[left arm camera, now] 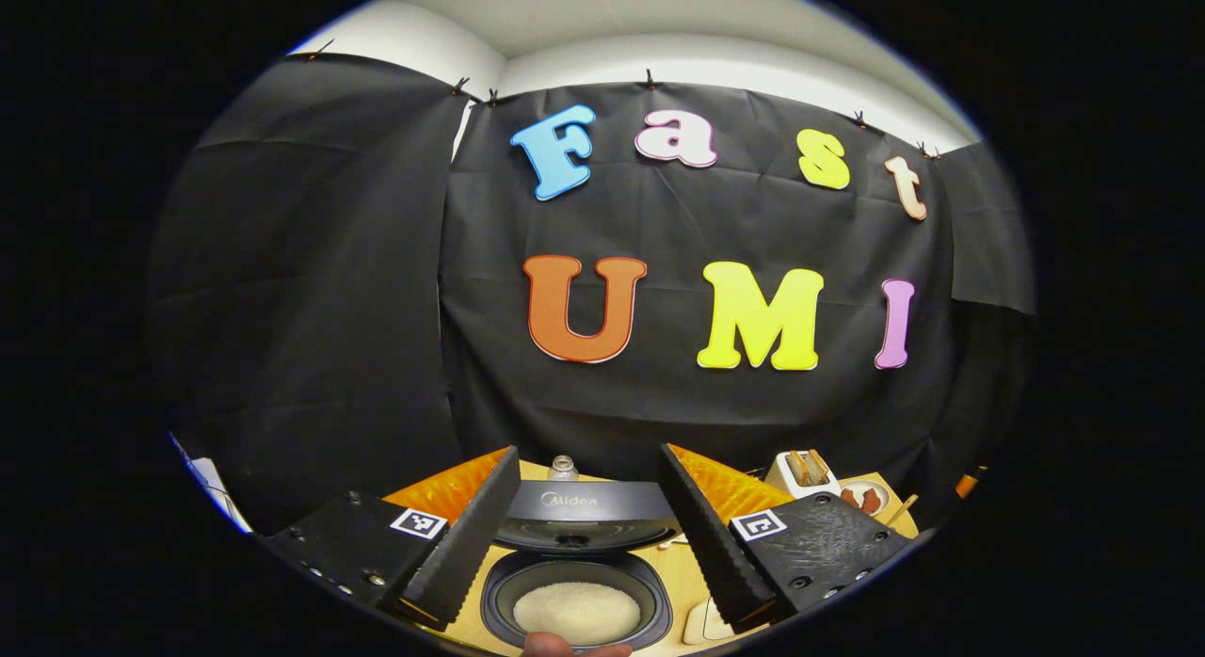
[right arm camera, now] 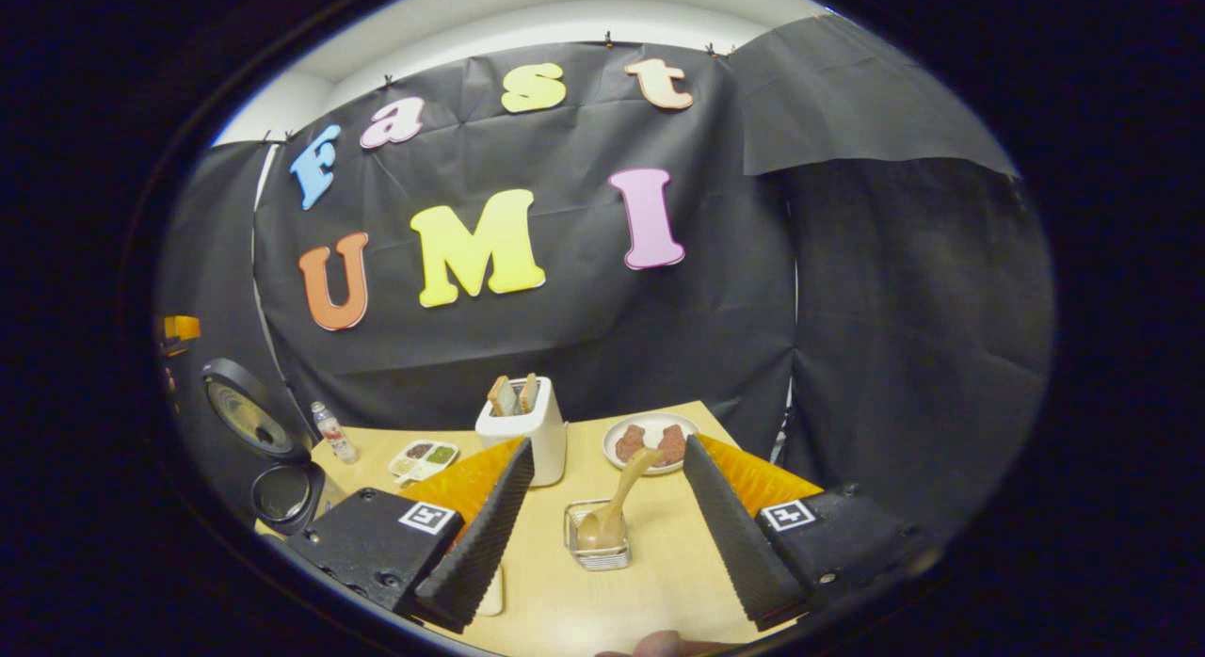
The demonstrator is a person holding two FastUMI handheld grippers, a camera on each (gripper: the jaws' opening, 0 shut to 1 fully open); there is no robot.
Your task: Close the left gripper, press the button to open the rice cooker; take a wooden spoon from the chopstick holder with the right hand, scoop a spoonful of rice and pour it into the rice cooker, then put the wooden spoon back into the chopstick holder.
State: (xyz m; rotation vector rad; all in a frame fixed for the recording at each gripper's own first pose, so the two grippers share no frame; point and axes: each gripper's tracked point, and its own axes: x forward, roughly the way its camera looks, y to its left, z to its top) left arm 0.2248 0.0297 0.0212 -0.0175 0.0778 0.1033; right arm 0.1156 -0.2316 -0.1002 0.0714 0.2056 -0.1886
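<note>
Leaning up and to the right, the wooden spoon [right arm camera: 617,499] stands in a small clear square holder [right arm camera: 597,536] on the pale wooden table [right arm camera: 659,582], its bowl down inside the holder and its handle tip slanting toward a plate of reddish-brown food [right arm camera: 651,442] behind it. Its long axis runs from lower left to upper right in the right gripper view. The right gripper [right arm camera: 605,535] hangs just in front, fingers spread wide with nothing between them, the holder framed in the gap. A white toaster with bread slices [right arm camera: 523,426] stands to the holder's left, a small divided dish of sauces [right arm camera: 423,458] farther left, then a little bottle [right arm camera: 332,433].

At the left edge the rice cooker [right arm camera: 273,450] stands open, lid tipped up. In the left gripper view that cooker [left arm camera: 576,582] sits directly below, lid raised behind the dark inner pot, a pale mound of rice [left arm camera: 576,612] in its bottom. The left gripper [left arm camera: 588,535] hovers over it, fingers spread apart and empty.
</note>
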